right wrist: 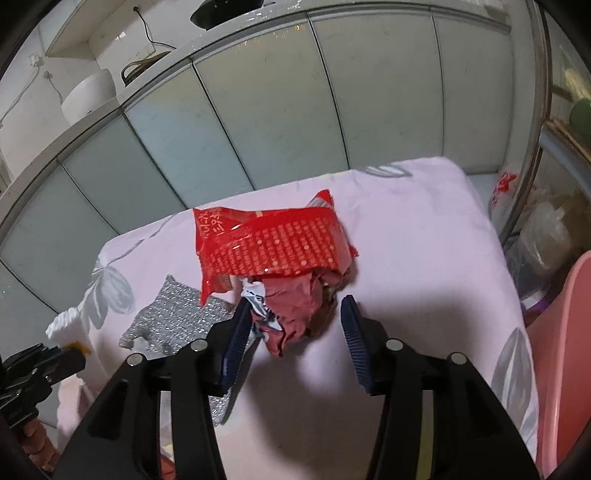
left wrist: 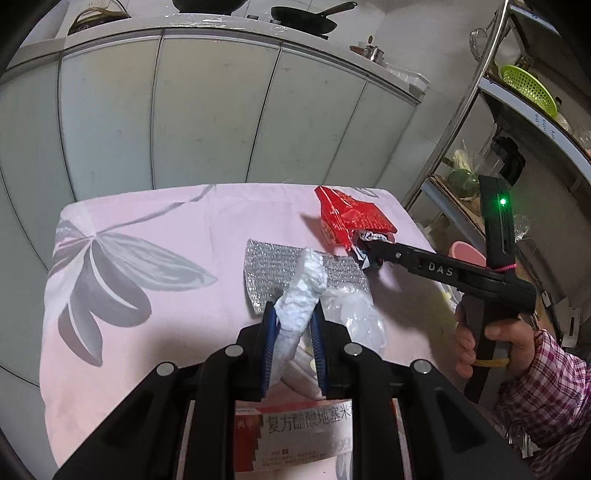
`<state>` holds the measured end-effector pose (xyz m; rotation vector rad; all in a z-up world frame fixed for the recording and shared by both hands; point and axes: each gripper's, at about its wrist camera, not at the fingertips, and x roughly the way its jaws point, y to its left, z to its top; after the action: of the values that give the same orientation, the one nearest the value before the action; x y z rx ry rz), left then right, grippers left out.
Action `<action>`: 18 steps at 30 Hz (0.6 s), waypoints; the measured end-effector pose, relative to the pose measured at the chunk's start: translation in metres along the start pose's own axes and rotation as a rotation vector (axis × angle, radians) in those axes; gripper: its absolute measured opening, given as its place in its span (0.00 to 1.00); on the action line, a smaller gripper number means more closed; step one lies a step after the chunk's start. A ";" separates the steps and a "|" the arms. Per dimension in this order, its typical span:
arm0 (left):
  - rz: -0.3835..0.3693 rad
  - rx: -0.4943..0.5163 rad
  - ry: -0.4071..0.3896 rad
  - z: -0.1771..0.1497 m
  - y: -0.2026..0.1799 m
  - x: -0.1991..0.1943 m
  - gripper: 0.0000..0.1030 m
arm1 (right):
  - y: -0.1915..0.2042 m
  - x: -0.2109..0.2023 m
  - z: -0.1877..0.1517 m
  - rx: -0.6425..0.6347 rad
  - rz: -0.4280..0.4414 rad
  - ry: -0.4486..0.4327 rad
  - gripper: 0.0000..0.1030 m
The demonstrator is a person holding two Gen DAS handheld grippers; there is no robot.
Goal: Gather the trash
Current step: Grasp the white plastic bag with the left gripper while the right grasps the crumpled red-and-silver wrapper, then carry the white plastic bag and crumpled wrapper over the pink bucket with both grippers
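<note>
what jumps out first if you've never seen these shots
The red wrapper, crumpled on the pink cloth, with the right gripper at its near end. Next, the white foam piece pinched in the left gripper, above a silver pad.

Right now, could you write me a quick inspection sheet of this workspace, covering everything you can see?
Surface: pink floral cloth over the table.
Job's things: white crumpled tissue; red snack wrapper; silver glittery sheet; clear plastic film.
Clutter: printed medicine box at the near edge.
Grippers: left gripper shut on the tissue; right gripper astride the wrapper's crumpled end, right pad clear of it.
Cables: a black cord on the wall.
Surroundings: pale cabinet doors, frying pan, green basket, pink plastic chair.
</note>
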<state>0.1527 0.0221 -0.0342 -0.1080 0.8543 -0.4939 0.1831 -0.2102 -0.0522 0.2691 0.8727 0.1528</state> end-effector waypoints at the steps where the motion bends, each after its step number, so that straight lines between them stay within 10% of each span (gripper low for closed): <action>1: -0.001 -0.003 0.001 -0.001 0.000 0.000 0.17 | 0.000 0.000 -0.001 -0.004 0.004 0.007 0.32; 18: -0.018 0.020 -0.025 -0.021 -0.041 -0.024 0.17 | -0.003 -0.098 -0.050 -0.004 0.080 0.007 0.30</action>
<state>0.1084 -0.0008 -0.0201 -0.1037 0.8246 -0.5172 0.0823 -0.2282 -0.0123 0.3000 0.8686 0.2298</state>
